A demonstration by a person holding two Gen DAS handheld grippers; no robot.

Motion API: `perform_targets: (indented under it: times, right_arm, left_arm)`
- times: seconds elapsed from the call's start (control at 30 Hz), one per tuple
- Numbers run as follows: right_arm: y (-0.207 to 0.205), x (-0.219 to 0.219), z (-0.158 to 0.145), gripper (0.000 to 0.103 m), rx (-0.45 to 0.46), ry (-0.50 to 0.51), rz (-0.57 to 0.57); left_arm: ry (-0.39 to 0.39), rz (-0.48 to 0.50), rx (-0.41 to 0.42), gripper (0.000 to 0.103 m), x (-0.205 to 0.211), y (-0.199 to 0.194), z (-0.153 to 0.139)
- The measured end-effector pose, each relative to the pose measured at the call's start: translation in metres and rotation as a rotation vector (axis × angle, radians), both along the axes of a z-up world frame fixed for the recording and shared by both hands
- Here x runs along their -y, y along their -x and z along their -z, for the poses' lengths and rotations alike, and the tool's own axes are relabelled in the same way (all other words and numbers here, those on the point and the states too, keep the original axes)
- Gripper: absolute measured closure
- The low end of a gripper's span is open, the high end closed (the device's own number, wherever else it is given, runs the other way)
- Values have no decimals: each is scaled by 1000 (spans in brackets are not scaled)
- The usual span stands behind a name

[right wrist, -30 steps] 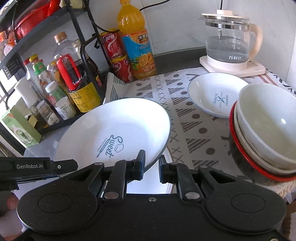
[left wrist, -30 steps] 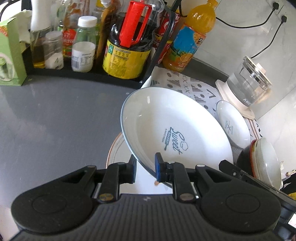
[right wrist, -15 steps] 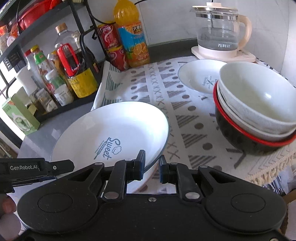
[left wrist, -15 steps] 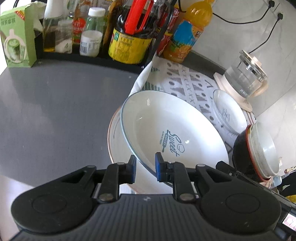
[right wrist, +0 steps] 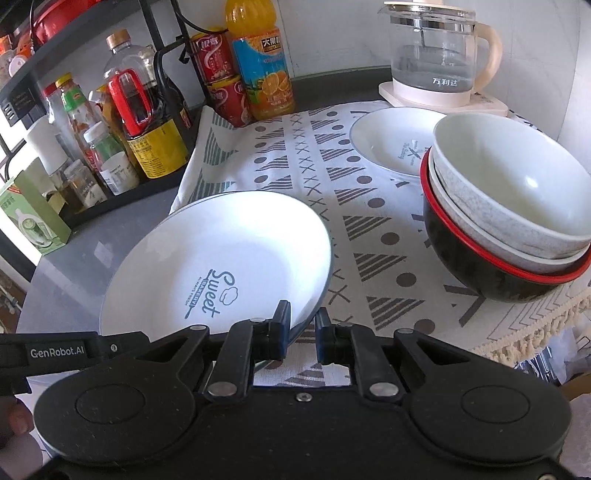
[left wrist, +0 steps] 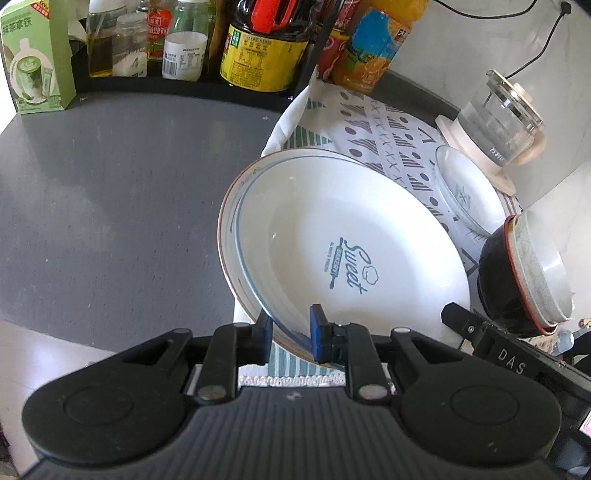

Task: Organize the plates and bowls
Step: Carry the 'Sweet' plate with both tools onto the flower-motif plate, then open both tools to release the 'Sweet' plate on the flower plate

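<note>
White round ceramic plate printed "Sweet" [right wrist: 221,269], pinched at its near rim by left gripper [left wrist: 290,334] and right gripper [right wrist: 300,334], sits tilted over an orange-rimmed plate [left wrist: 231,199] beneath; uneven release could chip either.

Sunlit kitchen corner

A dark grey matte surface [left wrist: 122,192] meets a pale marble-look wall [right wrist: 343,33]; a black metal shelf rack [right wrist: 22,77] stands alongside.

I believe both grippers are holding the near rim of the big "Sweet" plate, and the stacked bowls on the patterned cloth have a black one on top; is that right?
Not quite. The black bowl with the red rim is at the bottom of the stack; a white bowl sits on top, as the right wrist view shows. The left gripper and right gripper do each grip the near rim of the "Sweet" plate.
</note>
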State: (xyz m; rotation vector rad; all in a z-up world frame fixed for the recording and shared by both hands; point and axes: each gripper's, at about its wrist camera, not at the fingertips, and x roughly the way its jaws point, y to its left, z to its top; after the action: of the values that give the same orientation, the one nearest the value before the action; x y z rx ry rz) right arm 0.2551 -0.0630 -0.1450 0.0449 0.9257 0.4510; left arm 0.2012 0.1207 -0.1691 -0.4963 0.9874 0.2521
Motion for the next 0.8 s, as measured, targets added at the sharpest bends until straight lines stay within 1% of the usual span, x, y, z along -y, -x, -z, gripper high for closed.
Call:
perform_targets:
  times: [0.13, 0.27, 0.3, 0.33, 0.37, 0.47, 0.63, 0.67, 0.7, 0.73, 0.77, 0.8]
  right_arm:
    - [-3, -3, 3, 90, -8, 5, -9]
    - [-6, -6, 6, 91, -17, 20, -9]
    - [-7, -7, 7, 91, -13, 21, -10]
    - [-8, -8, 6, 91, -9, 24, -13]
    - [-9, -9, 7, 91, -17, 28, -8]
    - [-14, -9, 12, 91, -37, 15, -2]
    - [-17, -14, 15, 89, -51, 17, -12]
    - [-19, -14, 15, 87, -62, 15, -14]
    - [-21, -13, 14, 82, -80, 2, -18]
    - [-23, -10, 13, 81, -101, -23, -20]
    - [-24, -6, 11, 74, -116, -48, -21]
    - [-25, -3, 7, 64, -117, -62, -24]
  left_arm:
    - [0, 11, -20, 84, -3, -5, 0]
    - [19, 20, -48, 84, -7, -7, -3]
    - [24, 10, -66, 84, -8, -7, -4]
    - [17, -12, -101, 84, -11, -7, -5]
    - [11, -25, -109, 84, -13, -6, -6]
    - [7, -34, -91, 84, -22, -3, -10]
    - [-2, -51, -107, 83, -32, -5, -7]
    - [-5, -49, -110, 83, -32, -7, -6]
    - [-9, -47, -112, 83, -33, -9, -5]
    - [-17, -46, -116, 83, -33, -11, -5]
    - [-23, -46, -120, 83, -34, -13, -7]
    - [-27, -48, -124, 83, -34, -15, -9]
